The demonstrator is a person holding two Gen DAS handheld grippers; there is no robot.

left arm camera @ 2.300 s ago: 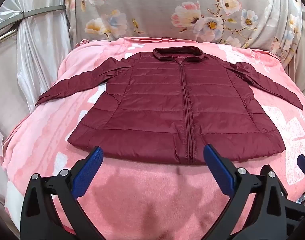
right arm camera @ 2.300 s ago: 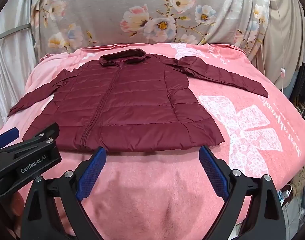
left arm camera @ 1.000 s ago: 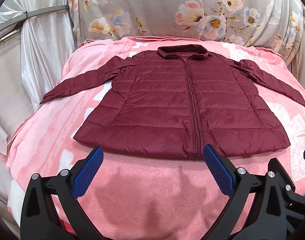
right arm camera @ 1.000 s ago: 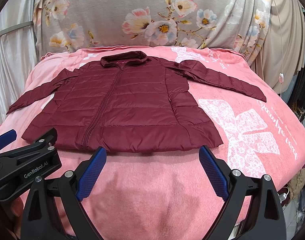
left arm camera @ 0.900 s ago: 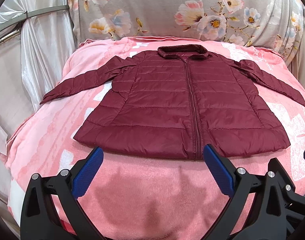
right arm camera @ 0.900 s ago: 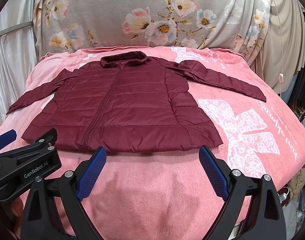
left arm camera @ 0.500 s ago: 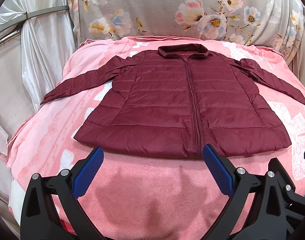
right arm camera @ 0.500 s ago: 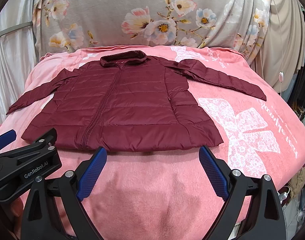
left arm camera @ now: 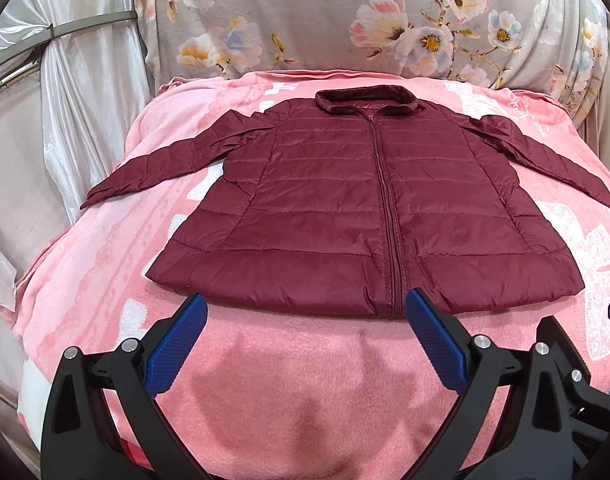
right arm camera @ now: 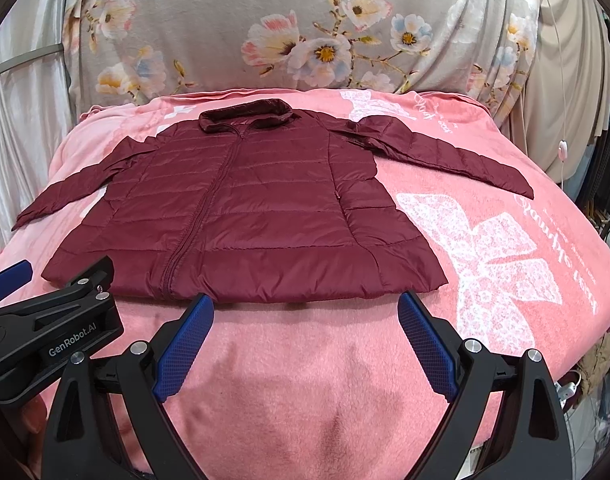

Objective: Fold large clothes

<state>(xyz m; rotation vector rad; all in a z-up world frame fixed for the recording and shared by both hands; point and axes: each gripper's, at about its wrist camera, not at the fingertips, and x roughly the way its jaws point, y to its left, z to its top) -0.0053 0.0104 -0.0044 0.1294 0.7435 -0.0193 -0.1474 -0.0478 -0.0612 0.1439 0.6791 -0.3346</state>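
Observation:
A dark red quilted jacket (left arm camera: 365, 208) (right arm camera: 241, 216) lies flat and zipped on a pink blanket (left arm camera: 305, 380) (right arm camera: 325, 380), collar at the far end and both sleeves spread outward. My left gripper (left arm camera: 305, 316) is open, its blue pads just short of the jacket's hem, around the zipper's lower end. Open too, my right gripper (right arm camera: 305, 312) hovers before the hem's right half. Neither holds anything. In the right wrist view the left gripper's black body (right arm camera: 53, 332) sits at the lower left.
A floral grey cloth (left arm camera: 345, 20) rises behind the blanket. Shiny white curtains (left arm camera: 65, 100) hang at the left. At the right, a beige drape (right arm camera: 565, 80) and a white cord hang past the blanket's edge.
Both views have shifted slightly; the jacket sits marginally nearer and more central. The jacket itself has not moved, and both grippers stay open.

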